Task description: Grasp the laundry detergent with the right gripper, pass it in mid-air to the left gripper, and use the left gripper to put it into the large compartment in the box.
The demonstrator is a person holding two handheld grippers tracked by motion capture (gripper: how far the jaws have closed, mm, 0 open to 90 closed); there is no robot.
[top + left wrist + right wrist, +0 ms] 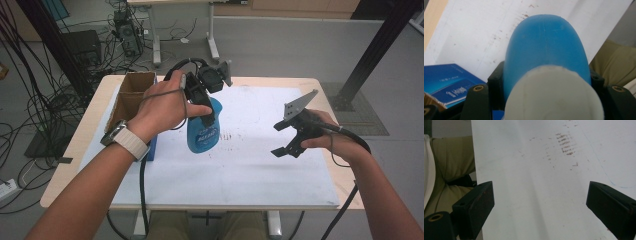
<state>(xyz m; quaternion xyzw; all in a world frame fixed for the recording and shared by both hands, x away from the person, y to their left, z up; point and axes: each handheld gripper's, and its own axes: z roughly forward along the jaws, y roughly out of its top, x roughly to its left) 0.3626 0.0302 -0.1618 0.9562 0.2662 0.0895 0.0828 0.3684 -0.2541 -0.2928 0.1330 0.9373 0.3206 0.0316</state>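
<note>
Left gripper [202, 107] jaws clamp blue bottle [203, 131], label unreadable; right gripper [290, 137] jaws apart, empty.

Blue bottle [204, 131]: a patch of white lettering on the front of the body, seen in the high view; the letters are too small and blurred to spell out.

Blue box [447, 83]: in the left gripper view its top face carries a short line of small white print near the upper edge and a larger white word or logo lower down, lying at an angle and upside down; neither can be made out letter by letter.

White board [536, 195]: brown smudges and a faint blue pen line, no writing.

No brand, number or sign can be read with certainty anywhere.
</note>
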